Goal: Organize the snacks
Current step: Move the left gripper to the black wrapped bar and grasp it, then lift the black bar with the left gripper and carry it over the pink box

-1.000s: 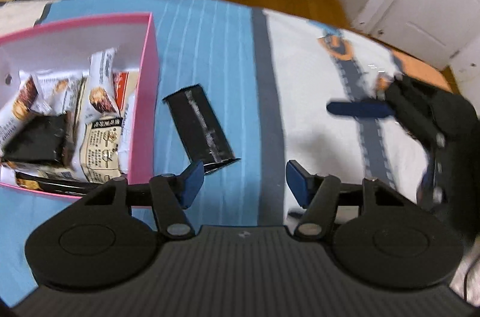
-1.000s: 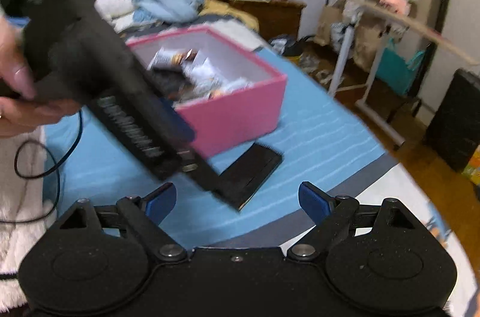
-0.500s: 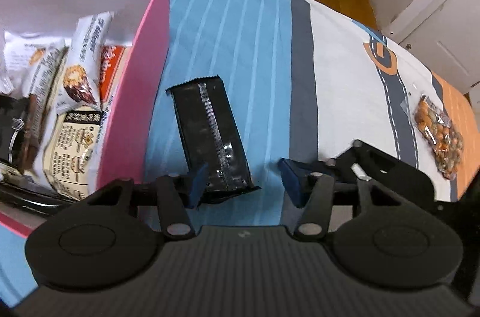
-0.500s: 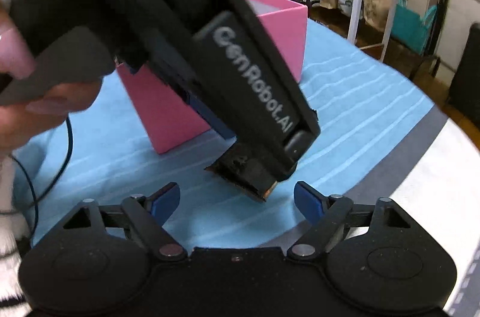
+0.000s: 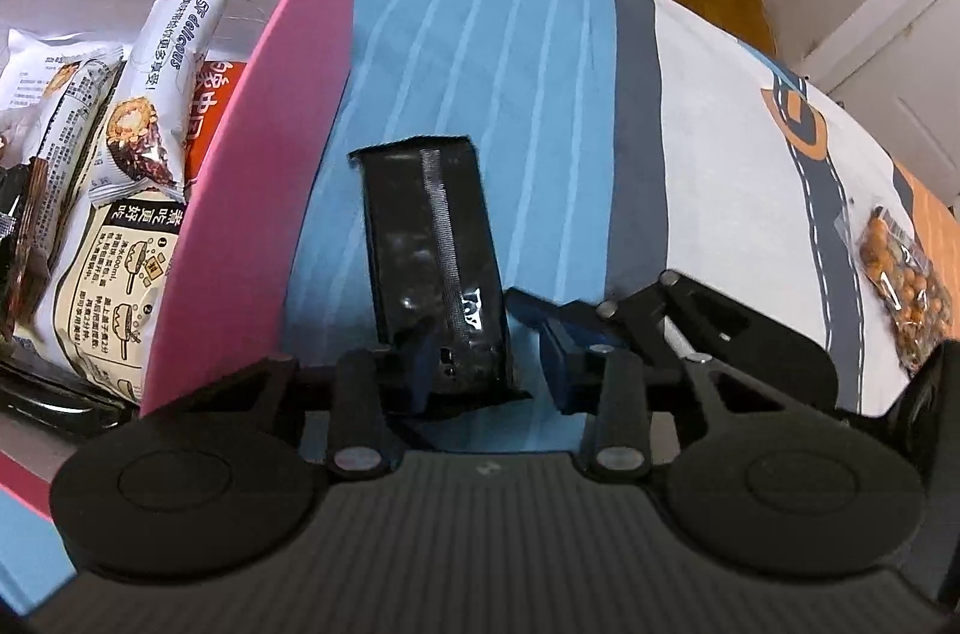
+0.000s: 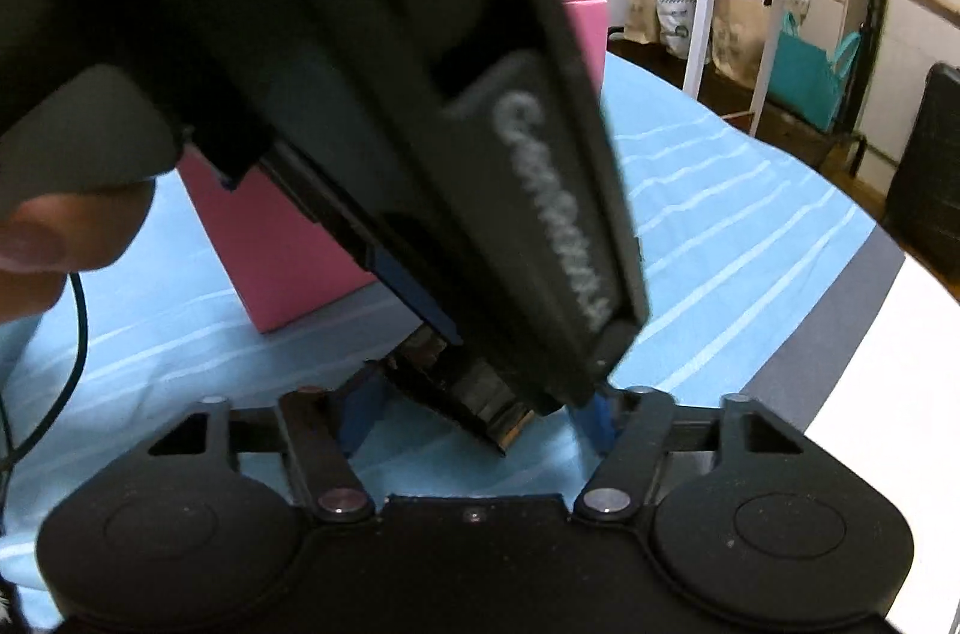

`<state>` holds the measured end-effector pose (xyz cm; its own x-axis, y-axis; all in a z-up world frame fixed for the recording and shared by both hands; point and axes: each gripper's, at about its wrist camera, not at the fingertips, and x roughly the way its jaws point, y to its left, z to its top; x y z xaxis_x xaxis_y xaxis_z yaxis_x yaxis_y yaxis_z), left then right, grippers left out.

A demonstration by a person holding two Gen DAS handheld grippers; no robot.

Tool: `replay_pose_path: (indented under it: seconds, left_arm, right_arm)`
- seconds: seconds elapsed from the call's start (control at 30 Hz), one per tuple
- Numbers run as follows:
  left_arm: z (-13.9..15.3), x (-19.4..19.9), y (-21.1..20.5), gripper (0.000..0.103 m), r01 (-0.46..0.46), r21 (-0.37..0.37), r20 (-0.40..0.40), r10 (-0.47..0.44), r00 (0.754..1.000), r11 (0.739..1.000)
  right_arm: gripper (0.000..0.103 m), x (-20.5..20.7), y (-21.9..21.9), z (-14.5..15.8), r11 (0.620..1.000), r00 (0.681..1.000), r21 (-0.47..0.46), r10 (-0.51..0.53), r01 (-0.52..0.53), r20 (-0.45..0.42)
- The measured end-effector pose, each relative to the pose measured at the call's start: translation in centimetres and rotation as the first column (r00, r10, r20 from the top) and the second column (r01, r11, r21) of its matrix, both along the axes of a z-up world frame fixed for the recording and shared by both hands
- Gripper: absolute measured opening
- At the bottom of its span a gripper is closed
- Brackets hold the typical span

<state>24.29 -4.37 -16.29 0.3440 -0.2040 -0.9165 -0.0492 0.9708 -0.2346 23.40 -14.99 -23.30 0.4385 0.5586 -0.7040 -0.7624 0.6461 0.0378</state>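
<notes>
**Both grippers converge on the black snack packet**

The striped bedspread point(image 5: 492, 52) carries a pink box point(image 5: 288, 106) of snacks. Just beside its wall lies the black snack packet point(image 5: 432, 250). The left gripper point(image 5: 483, 370) has been closing, seemingly pinching the packet's near end, presumably to box it. The right gripper point(image 6: 474, 424), also closing, grips nothing.

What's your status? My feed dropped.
Left gripper just closed onto black packet. Right gripper closing, open astride same end. Packet outside pink box, on bed. Grippers crowd each other.
</notes>
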Motion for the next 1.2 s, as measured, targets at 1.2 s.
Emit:
replay_pose_path:
  seconds: [1.2]
  left_arm:
    - [-1.9, -1.8, -1.7, 0.048, 0.072, -0.081, 0.060, -0.067, 0.996, 0.994]
  right_arm:
    - [0.067, -3.2, -1.8, 3.1, 0.976, 0.974, -0.033, -0.218, 0.216, -0.067]
